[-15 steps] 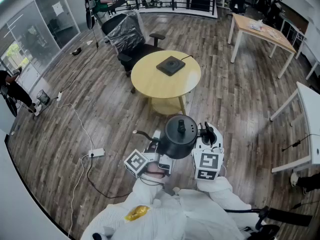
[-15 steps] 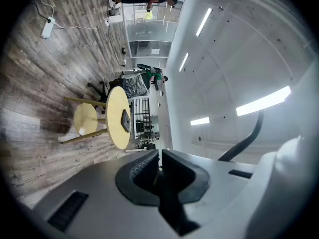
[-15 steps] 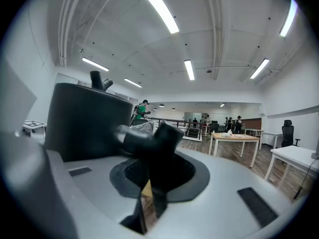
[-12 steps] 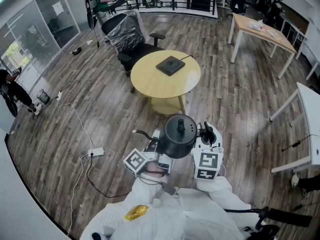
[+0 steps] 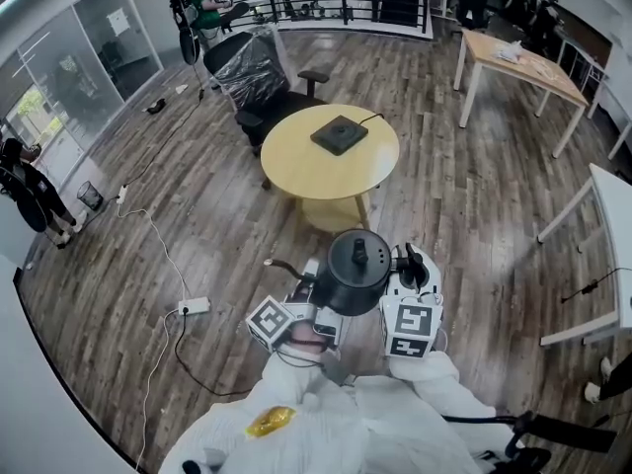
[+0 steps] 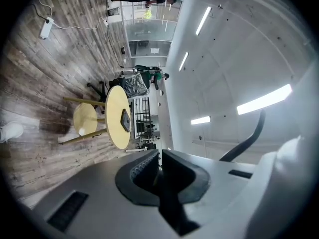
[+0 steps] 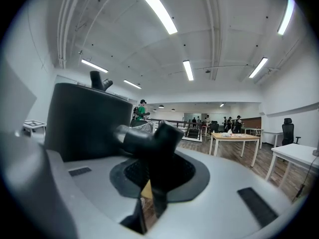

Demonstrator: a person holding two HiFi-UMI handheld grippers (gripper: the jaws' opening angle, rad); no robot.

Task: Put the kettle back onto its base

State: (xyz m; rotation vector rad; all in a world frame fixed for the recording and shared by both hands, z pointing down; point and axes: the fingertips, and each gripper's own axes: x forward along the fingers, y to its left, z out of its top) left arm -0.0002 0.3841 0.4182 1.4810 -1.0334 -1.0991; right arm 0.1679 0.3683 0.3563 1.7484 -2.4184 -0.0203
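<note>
Barely any change: we still carry the gooseneck kettle [image 5: 354, 270] in the air short of the round table's [image 5: 296, 158] near edge, right gripper [image 5: 408, 268] clamped on its handle [image 7: 132, 133], left gripper [image 5: 308, 299] pinched empty, base [image 5: 339, 134] mid-table still ahead.

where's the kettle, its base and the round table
kettle [image 5: 352, 265]: head view, on its lid
base [image 5: 339, 134]: head view, middle of its top
round table [image 5: 296, 161]: head view, bare top left of the base
</note>
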